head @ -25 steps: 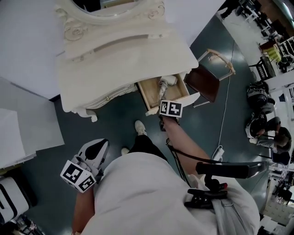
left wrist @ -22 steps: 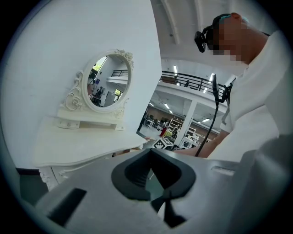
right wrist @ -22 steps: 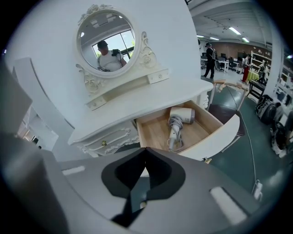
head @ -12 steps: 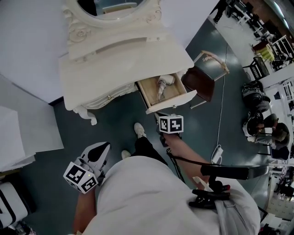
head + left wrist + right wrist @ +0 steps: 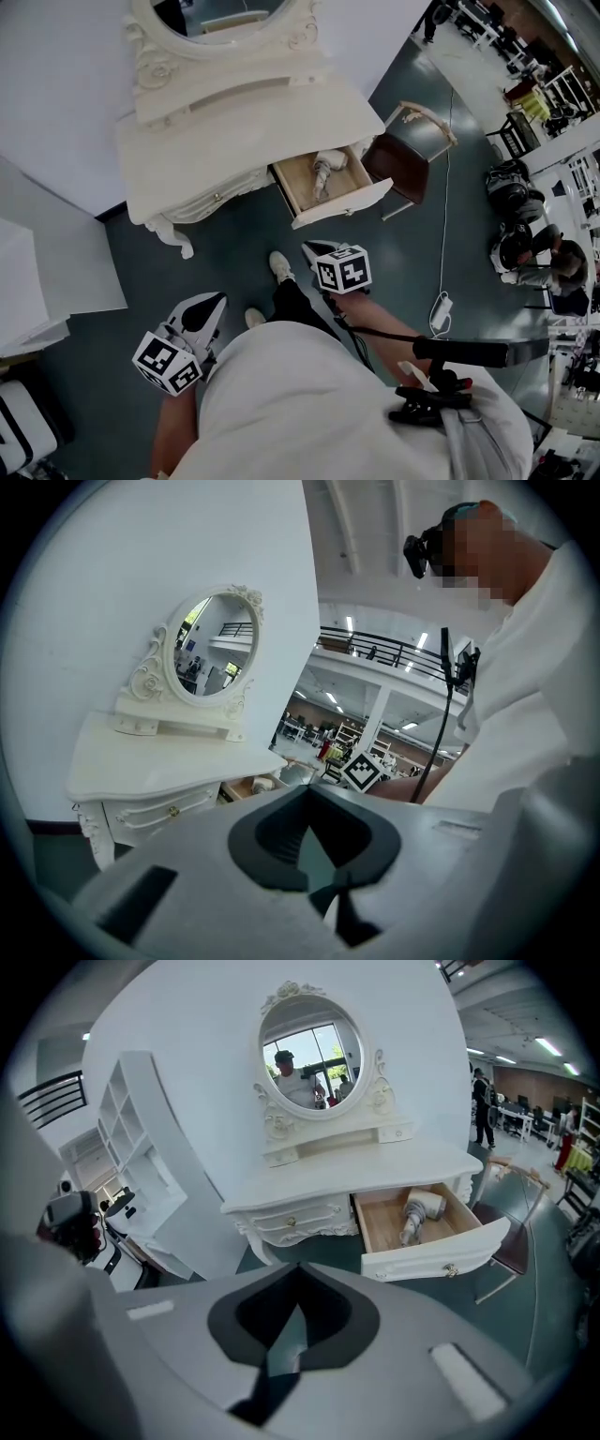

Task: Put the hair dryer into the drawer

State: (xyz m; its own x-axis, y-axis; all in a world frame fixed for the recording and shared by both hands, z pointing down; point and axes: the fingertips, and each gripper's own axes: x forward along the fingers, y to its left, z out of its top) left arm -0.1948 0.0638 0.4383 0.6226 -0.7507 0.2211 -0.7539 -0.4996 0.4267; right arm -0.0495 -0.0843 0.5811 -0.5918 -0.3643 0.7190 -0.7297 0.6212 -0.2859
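The pale hair dryer [image 5: 323, 170] lies inside the open wooden drawer [image 5: 349, 200] at the right end of the white dressing table [image 5: 234, 131]. It is also seen in the right gripper view, where the hair dryer [image 5: 418, 1211] rests in the drawer [image 5: 439, 1254]. My right gripper [image 5: 314, 249] is shut and empty, held well back from the drawer front over the dark floor. Low at the left beside my body, my left gripper [image 5: 209, 306] is shut and empty too. In its own view the left gripper [image 5: 312, 834] points toward the table's left side.
A brown-seated chair [image 5: 405, 166] stands right next to the open drawer. A white cable [image 5: 448, 216] runs over the floor to a power strip [image 5: 439, 307]. An oval mirror [image 5: 310, 1052] tops the table. A white panel [image 5: 42, 272] stands at the left. People sit at the far right [image 5: 527, 248].
My right gripper has pulled back from the drawer toward my body and risen, shut and empty. The hair dryer stays in the drawer. The left gripper has shifted a little.
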